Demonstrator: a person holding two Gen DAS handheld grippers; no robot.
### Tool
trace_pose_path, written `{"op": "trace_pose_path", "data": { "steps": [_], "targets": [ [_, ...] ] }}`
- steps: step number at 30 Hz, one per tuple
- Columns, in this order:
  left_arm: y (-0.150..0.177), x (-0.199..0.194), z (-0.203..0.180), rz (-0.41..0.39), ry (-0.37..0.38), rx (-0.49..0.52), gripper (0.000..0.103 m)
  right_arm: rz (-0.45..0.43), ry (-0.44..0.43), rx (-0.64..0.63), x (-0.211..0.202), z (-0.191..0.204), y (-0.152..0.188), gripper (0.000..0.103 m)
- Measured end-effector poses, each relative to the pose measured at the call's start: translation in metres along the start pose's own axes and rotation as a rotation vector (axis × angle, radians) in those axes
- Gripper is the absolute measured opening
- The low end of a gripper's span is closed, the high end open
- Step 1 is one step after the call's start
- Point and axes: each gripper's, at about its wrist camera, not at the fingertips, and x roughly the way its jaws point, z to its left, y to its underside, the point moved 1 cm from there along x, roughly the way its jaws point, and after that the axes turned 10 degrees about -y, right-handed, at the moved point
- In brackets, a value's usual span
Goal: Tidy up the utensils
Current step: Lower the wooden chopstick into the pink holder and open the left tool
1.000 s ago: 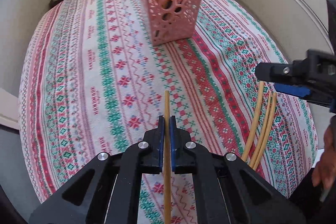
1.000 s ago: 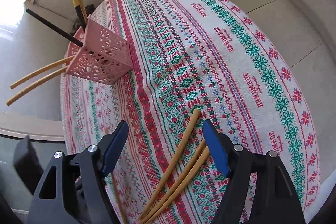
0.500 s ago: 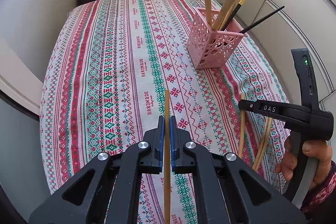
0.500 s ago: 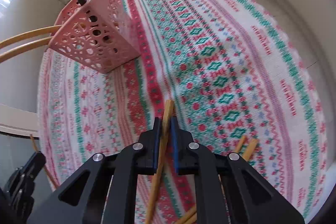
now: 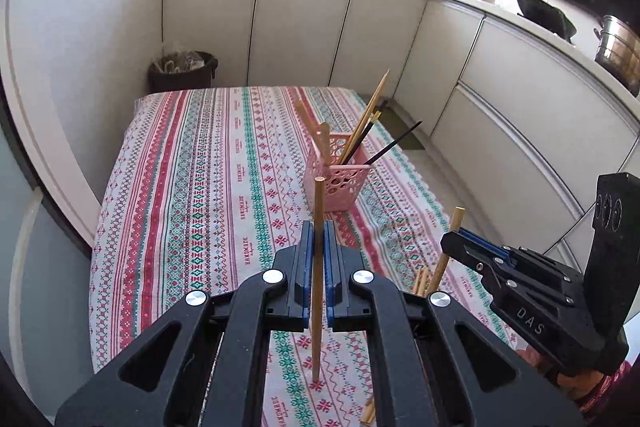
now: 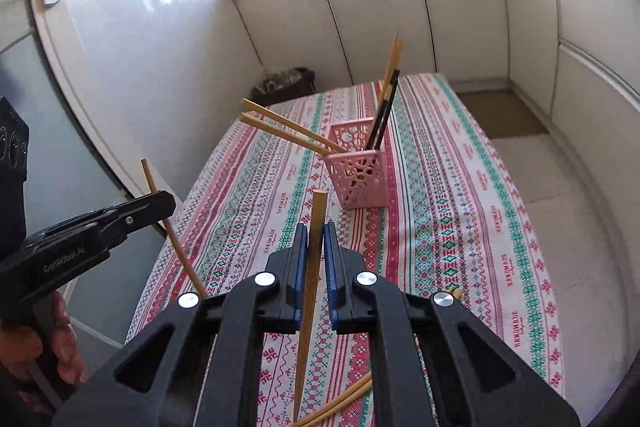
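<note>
Each claw [image 5: 316,247] [image 6: 316,247] clenches one upright chopstick [image 5: 318,267] [image 6: 312,275] (tips down).

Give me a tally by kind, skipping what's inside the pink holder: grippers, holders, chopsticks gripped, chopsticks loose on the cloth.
Grippers: 2 (left gripper, right gripper)
Pink holder: 1
Gripped chopsticks: 2 (left chopstick, right chopstick)
Loose chopsticks on the tablecloth: 2 visible
Total: 7

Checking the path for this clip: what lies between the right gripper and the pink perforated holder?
Only bare patterned tablecloth, seen in the right wrist view, separates the right gripper from the pink perforated holder.
</note>
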Motion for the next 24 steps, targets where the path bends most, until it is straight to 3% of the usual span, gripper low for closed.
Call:
{"op": "trace_pose_path", "data": {
  "steps": [3,12,18,24],
  "targets": [
    [0.003,-0.024,-0.014,-0.045,0.002,0.016,0.004,-0.022,-0.019,-0.011,-0.024,0.004,0.005,0.008],
    [0.001,-0.053,-0.049,-0.069,-0.029,0.088,0.004,-0.102,-0.023,-0.006,-0.079,0.003,-0.011,0.008],
    [-0.016,-0.06,-0.062,-0.09,-0.041,0.121,0.004,-0.173,-0.038,-0.027,-0.103,0.005,-0.049,0.008],
    [-0.06,-0.058,-0.069,-0.146,-0.039,0.11,0.004,-0.247,-0.041,-0.038,-0.112,0.001,-0.1,0.008]
  ]
}}
